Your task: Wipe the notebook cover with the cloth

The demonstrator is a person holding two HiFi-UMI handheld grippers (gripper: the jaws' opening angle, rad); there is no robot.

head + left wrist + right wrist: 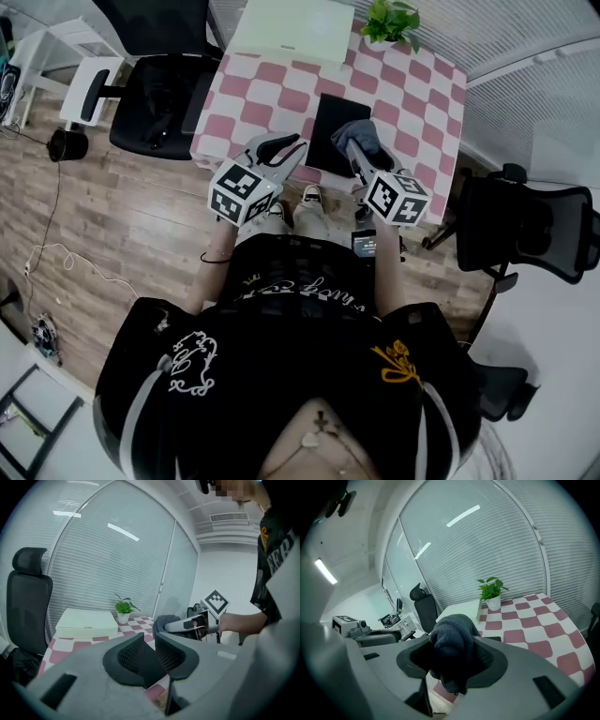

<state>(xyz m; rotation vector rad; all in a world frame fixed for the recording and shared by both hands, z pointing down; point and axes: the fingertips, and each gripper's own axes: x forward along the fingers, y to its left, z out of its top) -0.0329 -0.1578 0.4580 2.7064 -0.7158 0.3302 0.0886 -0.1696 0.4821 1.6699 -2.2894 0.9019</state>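
While head view shows notebook on table, right gripper view shows right tool clamping cloth; left tool parted, empty.

Notebook: black cover, closed, flat on pink-and-white checked table, close to near edge. Cloth: dark grey knit, bunched, pinched between jaws of right gripper, above notebook's right side; contact with cover not determinable.

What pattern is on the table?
Pink-and-white checks cover the tablecloth; the head view shows it best.
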